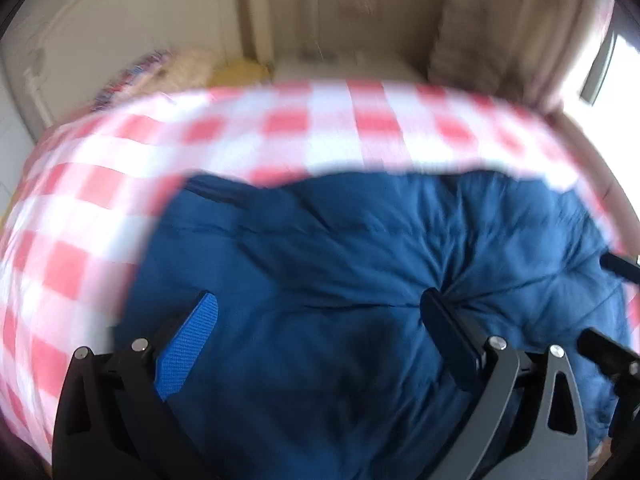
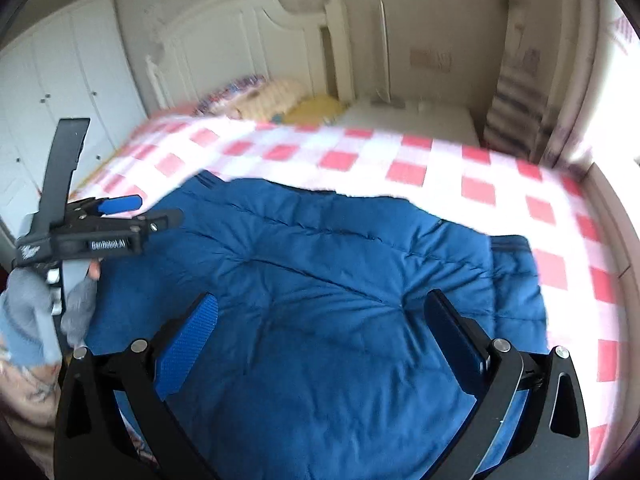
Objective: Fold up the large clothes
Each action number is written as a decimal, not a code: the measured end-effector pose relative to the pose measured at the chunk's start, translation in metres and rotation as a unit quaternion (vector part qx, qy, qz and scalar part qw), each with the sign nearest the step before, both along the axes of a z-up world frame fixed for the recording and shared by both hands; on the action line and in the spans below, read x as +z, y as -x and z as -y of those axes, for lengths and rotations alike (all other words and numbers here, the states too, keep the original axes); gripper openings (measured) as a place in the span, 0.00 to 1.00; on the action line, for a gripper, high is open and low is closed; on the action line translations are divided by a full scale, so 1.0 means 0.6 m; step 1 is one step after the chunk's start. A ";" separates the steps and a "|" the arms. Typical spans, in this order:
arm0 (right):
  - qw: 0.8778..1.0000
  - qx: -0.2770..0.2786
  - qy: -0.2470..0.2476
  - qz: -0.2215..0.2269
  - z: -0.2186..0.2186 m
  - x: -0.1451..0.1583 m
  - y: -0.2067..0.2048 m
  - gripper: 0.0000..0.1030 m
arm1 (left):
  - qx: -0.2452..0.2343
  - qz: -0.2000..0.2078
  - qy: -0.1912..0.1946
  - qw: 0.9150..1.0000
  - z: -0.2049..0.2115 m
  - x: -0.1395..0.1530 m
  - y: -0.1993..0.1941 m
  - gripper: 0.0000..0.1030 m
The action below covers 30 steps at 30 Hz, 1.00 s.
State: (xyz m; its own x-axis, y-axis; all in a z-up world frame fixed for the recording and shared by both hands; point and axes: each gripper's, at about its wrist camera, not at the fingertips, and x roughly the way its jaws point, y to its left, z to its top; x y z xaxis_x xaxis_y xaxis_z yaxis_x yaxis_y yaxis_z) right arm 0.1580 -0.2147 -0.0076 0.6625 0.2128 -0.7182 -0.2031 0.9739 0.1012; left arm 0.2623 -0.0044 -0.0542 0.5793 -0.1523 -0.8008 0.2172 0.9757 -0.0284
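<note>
Now, blue puffer jacket (image 2: 320, 280) lying crosswise on checked bedspread (image 2: 480, 168), both hand-held grippers (image 1: 316, 320) (image 2: 320, 320) released above it

One piece of lettering can be read. In the right wrist view, white letters on the black body of the left tongs (image 2: 160, 214) spell "GenRobot.AI", a little blurred, on the side bar just above the gloved hand (image 2: 40, 312) that holds the tool. Beside it, at the near end of the same bar, sits a small white logo mark whose shape is too smeared to make out. The left wrist view carries no readable text, number or sign.
</note>
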 end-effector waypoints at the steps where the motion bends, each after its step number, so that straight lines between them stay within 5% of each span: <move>1: 1.000 -0.001 0.004 -0.007 0.001 -0.008 0.004 0.96 | 0.002 0.023 0.011 1.000 -0.025 0.021 0.017 0.98; 6: 0.997 -0.014 0.033 -0.065 0.002 -0.107 -0.013 0.96 | 0.014 0.047 -0.024 0.998 -0.070 0.007 0.042 0.98; 10: 0.999 -0.011 0.009 -0.051 0.010 -0.109 -0.013 0.96 | 0.025 0.014 -0.030 0.999 -0.087 -0.066 0.032 0.98; 17: 0.999 -0.022 0.011 -0.045 0.015 -0.094 -0.001 0.96 | 0.027 0.021 -0.035 0.999 -0.088 -0.067 0.035 0.98; 22: 0.997 -0.068 0.025 0.001 0.058 -0.048 0.061 0.96 | 0.048 0.039 -0.039 0.997 -0.095 -0.043 0.049 0.97; 26: 0.993 -0.105 0.015 -0.045 0.113 -0.101 0.084 0.96 | 0.016 0.085 -0.031 0.996 -0.083 0.001 0.099 0.98; 30: 0.995 -0.099 -0.011 -0.017 0.122 -0.120 0.097 0.96 | 0.020 0.073 -0.081 0.994 -0.079 -0.038 0.102 0.98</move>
